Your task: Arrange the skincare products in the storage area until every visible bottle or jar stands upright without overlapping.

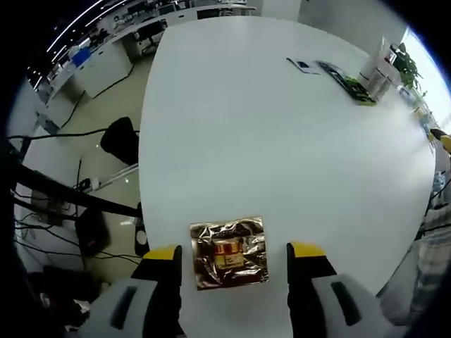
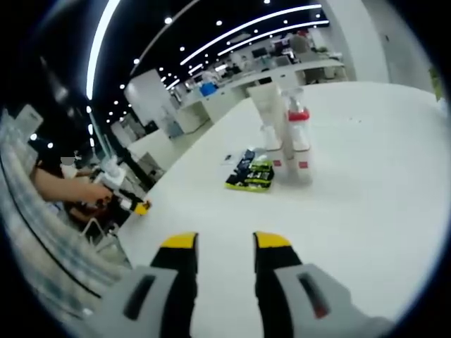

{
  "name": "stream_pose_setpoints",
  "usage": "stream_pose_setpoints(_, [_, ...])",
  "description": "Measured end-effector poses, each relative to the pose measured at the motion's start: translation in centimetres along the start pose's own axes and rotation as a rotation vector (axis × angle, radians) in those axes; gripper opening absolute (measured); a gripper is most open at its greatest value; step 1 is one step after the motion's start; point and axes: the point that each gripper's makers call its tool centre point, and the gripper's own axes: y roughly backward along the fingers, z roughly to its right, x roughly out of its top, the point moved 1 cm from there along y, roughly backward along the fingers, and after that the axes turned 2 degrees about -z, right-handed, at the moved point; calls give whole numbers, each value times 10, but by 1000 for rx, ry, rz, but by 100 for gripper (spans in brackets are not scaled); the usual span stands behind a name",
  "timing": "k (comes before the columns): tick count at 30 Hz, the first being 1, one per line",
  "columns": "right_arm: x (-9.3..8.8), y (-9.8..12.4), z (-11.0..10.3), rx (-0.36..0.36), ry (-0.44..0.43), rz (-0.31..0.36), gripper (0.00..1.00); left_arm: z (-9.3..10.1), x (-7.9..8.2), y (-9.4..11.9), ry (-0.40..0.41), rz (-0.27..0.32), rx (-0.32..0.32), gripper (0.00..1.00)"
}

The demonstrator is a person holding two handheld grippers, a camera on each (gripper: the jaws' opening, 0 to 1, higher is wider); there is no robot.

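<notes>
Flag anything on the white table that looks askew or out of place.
A crinkled gold foil packet lies flat near the table edge, between the open left tongs, far from the upright bottles. A green-black pack also lies flat beside them.

A plain white table (image 1: 282,141) is seen throughout. On its near edge a packet (image 1: 229,252) is wrapped in crinkled gold foil, with a red and yellow label at the centre. The left hand-held gripper (image 1: 234,253) is coloured grey with yellow tips (the right hand-held gripper (image 2: 222,243) likewise). Farther off, a black and lime-green pack (image 2: 251,174) is shown beside clear bottles (image 2: 298,141), one capped red, with red label marks.
</notes>
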Motion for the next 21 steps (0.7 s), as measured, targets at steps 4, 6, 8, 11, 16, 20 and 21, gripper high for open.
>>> stream_pose_setpoints(4, [-4,-1,0,2,-5,-10,29,1,1,1,3,17,-2,46])
stream_pose_setpoints(6, [-5,-2,-1,4,-4,-13,29,2,0,1,8,18,-4,42])
stream_pose_setpoints(8, [-4,-4,-3,8,-1,-13,29,1,0,0,11,23,-2,42])
stream_pose_setpoints(11, [-3,-5,-4,13,0,-12,29,1,0,0,18,25,-1,41])
stream_pose_setpoints(16, [-1,-5,-5,16,4,-11,29,4,6,1,81,40,-40,40])
stream_pose_setpoints(20, [-1,-4,-3,16,2,-12,29,11,11,5,78,47,-56,37])
stream_pose_setpoints(21, [-1,-3,-3,16,3,-11,29,16,14,7,71,53,-63,37])
